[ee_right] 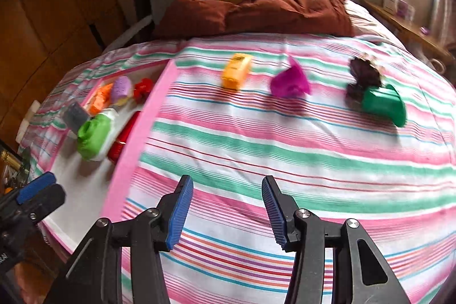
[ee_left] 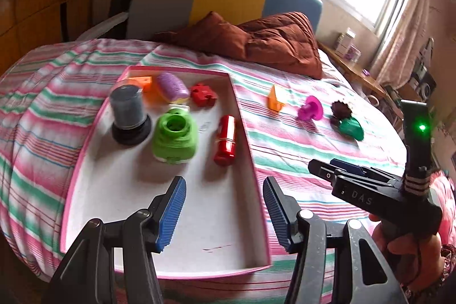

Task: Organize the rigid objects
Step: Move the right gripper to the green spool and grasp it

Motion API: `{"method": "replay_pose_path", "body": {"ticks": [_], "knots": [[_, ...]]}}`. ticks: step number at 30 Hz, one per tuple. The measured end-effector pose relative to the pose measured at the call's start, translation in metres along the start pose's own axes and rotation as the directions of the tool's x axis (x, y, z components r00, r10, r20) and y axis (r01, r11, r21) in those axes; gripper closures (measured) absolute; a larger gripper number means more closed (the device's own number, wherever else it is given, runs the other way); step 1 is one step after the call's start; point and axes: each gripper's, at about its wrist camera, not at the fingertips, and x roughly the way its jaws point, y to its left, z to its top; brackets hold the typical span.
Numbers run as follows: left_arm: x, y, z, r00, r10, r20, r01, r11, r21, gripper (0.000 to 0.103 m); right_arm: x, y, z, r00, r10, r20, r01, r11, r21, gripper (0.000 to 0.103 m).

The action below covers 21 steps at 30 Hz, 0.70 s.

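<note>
Two grippers hang over the bed, both spread and empty. The left gripper (ee_left: 225, 211) sits above the pink-rimmed box (ee_left: 245, 133), where six toys already lie. The right gripper (ee_right: 228, 214) hovers over bare striped sheet (ee_right: 285, 161) and is the nearer hand to what remains outside: ahead of it, well apart, an orange block (ee_right: 236, 70), a magenta piece (ee_right: 289, 81) and a green piece (ee_right: 384, 103) touching a dark brown one (ee_right: 364, 73). They lie roughly in a row across its path, the orange block closest to the box.
</note>
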Motion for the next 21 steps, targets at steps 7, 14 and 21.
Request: {"method": "replay_pose_path", "body": {"ticks": [7, 14, 21], "knots": [[0.005, -0.037, -0.001, 0.996, -0.072, -0.05, 0.076, 0.993, 0.088, 0.046, -0.004, -0.071, -0.009, 0.994, -0.108, 0.012, 0.106, 0.989, 0.104, 0.049], [0.005, -0.072, -0.009, 0.992, -0.103, -0.069, 0.114, 0.976, 0.187, 0.046, -0.01, -0.121, 0.036, 0.957, -0.272, 0.097, 0.275, 0.961, -0.017, 0.048], [0.003, -0.079, -0.011, 0.993, -0.086, -0.077, 0.1, 0.972, 0.213, 0.046, 0.001, -0.159, 0.094, 0.933, -0.333, 0.135, 0.337, 0.942, -0.002, 0.048]]}}
